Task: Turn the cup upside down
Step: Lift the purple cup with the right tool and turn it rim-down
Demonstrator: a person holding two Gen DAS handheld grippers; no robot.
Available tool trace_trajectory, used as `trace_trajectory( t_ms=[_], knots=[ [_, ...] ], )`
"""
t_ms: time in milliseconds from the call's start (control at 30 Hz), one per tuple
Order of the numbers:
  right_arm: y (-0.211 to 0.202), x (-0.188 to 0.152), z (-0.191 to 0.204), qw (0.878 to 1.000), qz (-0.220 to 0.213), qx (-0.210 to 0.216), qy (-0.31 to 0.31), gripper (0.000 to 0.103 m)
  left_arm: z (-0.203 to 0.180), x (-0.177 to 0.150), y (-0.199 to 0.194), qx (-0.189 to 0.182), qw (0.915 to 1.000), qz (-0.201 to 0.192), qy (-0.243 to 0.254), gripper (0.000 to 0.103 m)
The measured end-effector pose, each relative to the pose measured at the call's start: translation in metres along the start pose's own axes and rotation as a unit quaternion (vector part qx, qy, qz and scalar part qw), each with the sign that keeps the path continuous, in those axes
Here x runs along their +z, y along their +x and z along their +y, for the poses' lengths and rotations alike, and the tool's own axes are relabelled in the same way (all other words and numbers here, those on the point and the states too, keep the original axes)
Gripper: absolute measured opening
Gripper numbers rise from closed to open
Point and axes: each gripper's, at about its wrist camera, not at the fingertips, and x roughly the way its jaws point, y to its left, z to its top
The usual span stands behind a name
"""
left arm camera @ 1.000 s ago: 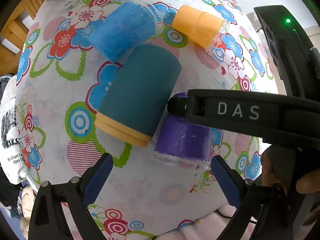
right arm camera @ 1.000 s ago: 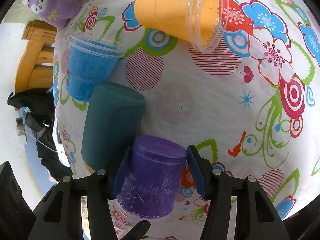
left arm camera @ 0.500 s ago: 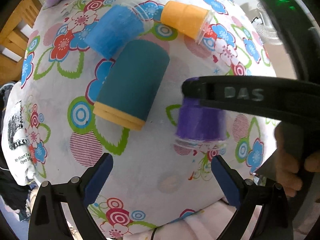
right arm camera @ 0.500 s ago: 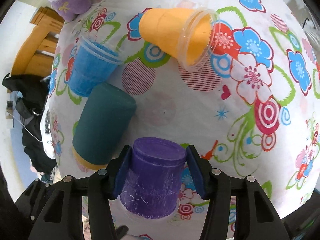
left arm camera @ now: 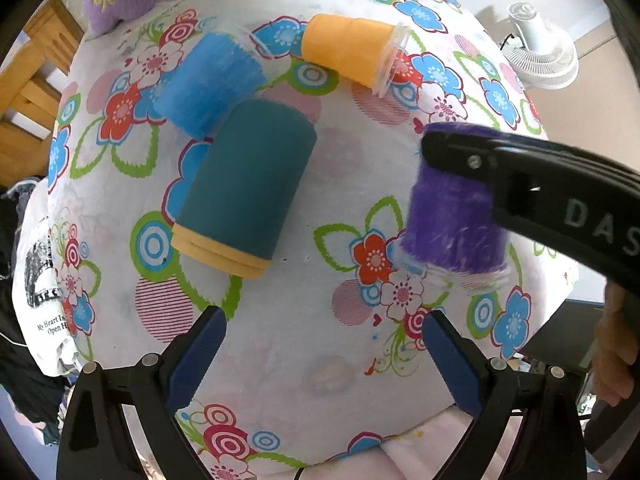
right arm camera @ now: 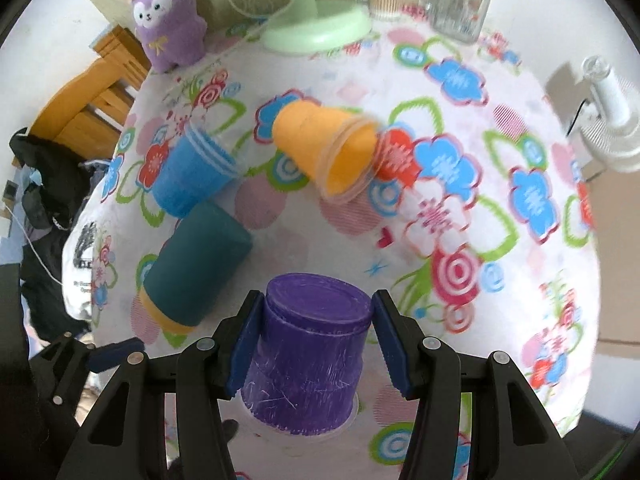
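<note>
A purple cup (right arm camera: 308, 356) sits between the blue fingers of my right gripper (right arm camera: 316, 340), which is shut on it. The cup is held upside down, base up and clear rim down, above the flowered tablecloth. In the left wrist view the same purple cup (left arm camera: 452, 224) hangs at the right under the black right gripper arm (left arm camera: 560, 208). My left gripper (left arm camera: 320, 356) is open and empty, low over the near part of the table.
A teal cup (left arm camera: 244, 188), a blue cup (left arm camera: 208, 84) and an orange cup (left arm camera: 348, 54) lie on their sides on the table (left arm camera: 320, 360). A green fan base (right arm camera: 316, 24), a purple plush toy (right arm camera: 168, 20) and a glass jar (right arm camera: 456, 0) stand at the back.
The right gripper has lifted the purple cup off the table and carried it right, away from the teal cup. The left gripper has drawn back a little.
</note>
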Motion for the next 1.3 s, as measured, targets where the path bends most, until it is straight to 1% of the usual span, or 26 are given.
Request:
trace_trajectory(
  t_ms=[233, 367, 467, 567, 667, 733, 800, 867, 933, 967, 1033, 1167, 1300],
  knots=[
    [-0.032, -0.011, -0.013, 0.999, -0.044, 0.001, -0.015, 0.057, -0.013, -0.003, -0.012, 0.022, 0.9993, -0.029, -0.008, 0.099],
    [-0.049, -0.021, -0.018, 0.996, -0.084, -0.008, -0.038, 0.057, -0.022, -0.01, -0.015, 0.036, 0.9982, -0.043, -0.02, 0.099],
    [-0.052, -0.03, -0.024, 0.993, -0.107, -0.014, -0.054, 0.057, -0.029, -0.013, -0.013, 0.043, 0.9972, -0.053, -0.031, 0.099],
    [-0.048, -0.04, -0.031, 0.991, -0.119, -0.016, -0.063, 0.057, -0.034, -0.015, -0.007, 0.05, 0.9957, -0.067, -0.04, 0.099],
    [-0.043, -0.051, -0.039, 0.989, -0.133, -0.015, -0.061, 0.058, -0.037, -0.014, 0.003, 0.061, 0.9939, -0.077, -0.049, 0.099],
    [-0.04, -0.057, -0.042, 0.987, -0.147, -0.012, -0.06, 0.058, -0.038, -0.014, 0.007, 0.059, 0.9928, -0.088, -0.056, 0.099],
    [-0.041, -0.063, -0.043, 0.982, -0.177, -0.018, -0.064, 0.058, -0.04, -0.014, 0.01, 0.06, 0.9916, -0.098, -0.06, 0.099],
    [-0.043, -0.068, -0.041, 0.974, -0.212, -0.025, -0.071, 0.058, -0.041, -0.015, 0.014, 0.072, 0.9899, -0.107, -0.059, 0.099],
    [-0.043, -0.074, -0.038, 0.964, -0.25, -0.031, -0.084, 0.058, -0.042, -0.016, 0.019, 0.081, 0.9884, -0.115, -0.056, 0.099],
    [-0.041, -0.076, -0.037, 0.96, -0.262, -0.035, -0.089, 0.058, -0.041, -0.017, 0.023, 0.086, 0.9876, -0.118, -0.057, 0.099],
    [-0.034, -0.078, -0.033, 0.954, -0.279, -0.046, -0.1, 0.058, -0.038, -0.019, 0.029, 0.09, 0.9864, -0.123, -0.062, 0.099],
    [-0.018, -0.082, -0.027, 0.946, -0.298, -0.053, -0.115, 0.058, -0.028, -0.023, 0.037, 0.099, 0.9836, -0.132, -0.074, 0.099],
    [-0.004, -0.089, -0.018, 0.938, -0.317, -0.064, -0.126, 0.058, -0.022, -0.026, 0.044, 0.108, 0.9821, -0.136, -0.072, 0.099]
  ],
)
